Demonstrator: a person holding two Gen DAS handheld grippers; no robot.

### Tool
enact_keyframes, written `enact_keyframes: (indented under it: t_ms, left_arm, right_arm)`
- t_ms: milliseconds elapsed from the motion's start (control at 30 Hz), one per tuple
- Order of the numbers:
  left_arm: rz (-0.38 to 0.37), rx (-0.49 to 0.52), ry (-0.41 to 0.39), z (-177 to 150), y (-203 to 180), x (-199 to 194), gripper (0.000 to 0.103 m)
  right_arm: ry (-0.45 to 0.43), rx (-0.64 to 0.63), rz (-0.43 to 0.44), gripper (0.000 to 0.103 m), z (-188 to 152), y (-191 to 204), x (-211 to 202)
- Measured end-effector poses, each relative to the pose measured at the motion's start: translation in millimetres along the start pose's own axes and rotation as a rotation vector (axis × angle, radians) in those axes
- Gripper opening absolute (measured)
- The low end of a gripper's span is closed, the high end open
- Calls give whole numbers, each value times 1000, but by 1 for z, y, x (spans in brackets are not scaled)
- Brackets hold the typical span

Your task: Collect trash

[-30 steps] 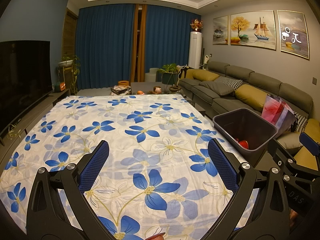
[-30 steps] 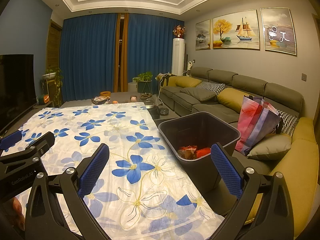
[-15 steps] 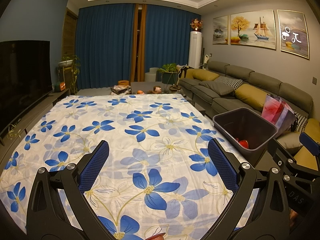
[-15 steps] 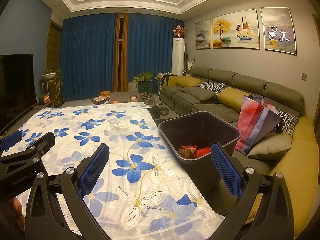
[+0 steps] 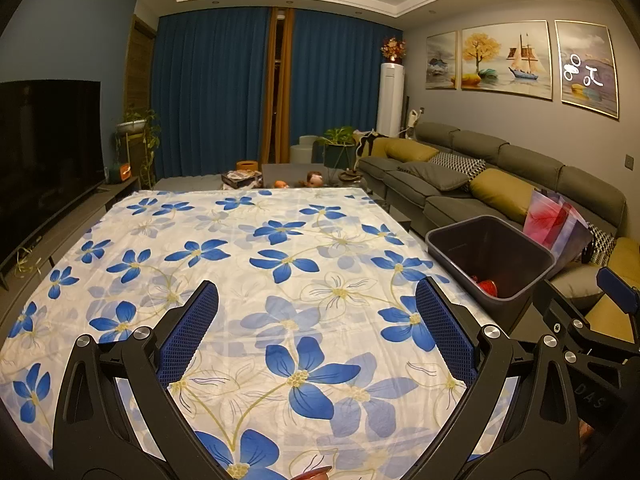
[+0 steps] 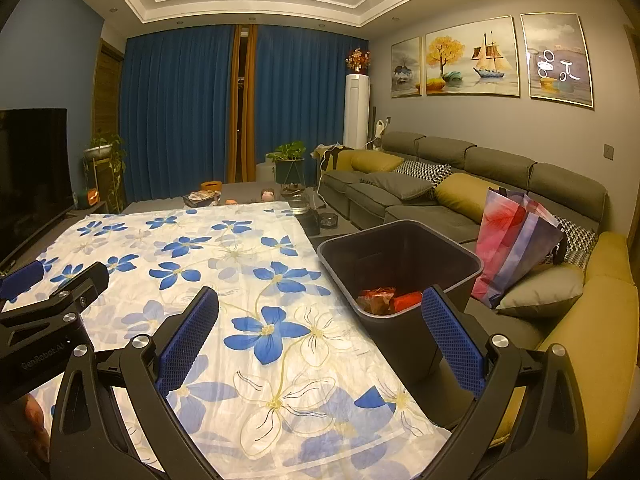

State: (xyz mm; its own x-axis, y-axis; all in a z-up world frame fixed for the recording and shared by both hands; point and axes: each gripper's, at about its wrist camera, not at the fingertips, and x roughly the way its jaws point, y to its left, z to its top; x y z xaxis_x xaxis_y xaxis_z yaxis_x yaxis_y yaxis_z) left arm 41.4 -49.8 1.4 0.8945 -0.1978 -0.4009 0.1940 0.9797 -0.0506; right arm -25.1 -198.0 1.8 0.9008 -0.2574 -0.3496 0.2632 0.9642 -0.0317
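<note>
Both tongs (image 5: 316, 312) (image 6: 320, 320) spread empty, trash (image 6: 386, 298) in bin (image 6: 400, 240)

Tablecloth (image 5: 280, 248): thin cloth, matt, lightly creased, printed blue flowers. Bin (image 6: 400, 256) right of table: dark plastic, smooth, slight sheen on rim. Trash inside (image 6: 378, 298): crinkled glossy wrappers, red/orange. Left gripper (image 5: 316, 332) and right gripper (image 6: 320, 330): matt black frames, shiny metal screw heads, blue pads with rough dimpled texture. Bag (image 6: 516, 244) on sofa: glossy. Sofa (image 6: 440, 184): matt upholstery. Curtains (image 5: 224, 92) far: heavy matt cloth. TV (image 5: 44, 140) left: glossy black.
</note>
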Motion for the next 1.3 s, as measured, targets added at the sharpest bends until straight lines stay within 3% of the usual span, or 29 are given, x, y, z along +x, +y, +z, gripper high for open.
enact_keyframes:
  t_ms: [433, 567, 633, 1033, 1300]
  left_arm:
    - [8, 16, 0, -4, -5, 0, 97]
    - [15, 38, 0, -7, -8, 1, 82]
    - [11, 50, 2, -8, -9, 1, 81]
    - [17, 36, 9, -7, -8, 1, 82]
    - [32, 42, 14, -4, -3, 2, 89]
  right_arm:
    - [8, 2, 0, 98, -5, 0, 0]
    - [12, 5, -2, 98, -5, 0, 1]
    - [13, 6, -2, 98, -6, 0, 0]
    - [18, 10, -3, 98, -5, -4, 1]
    - [20, 13, -6, 98, -4, -4, 1]
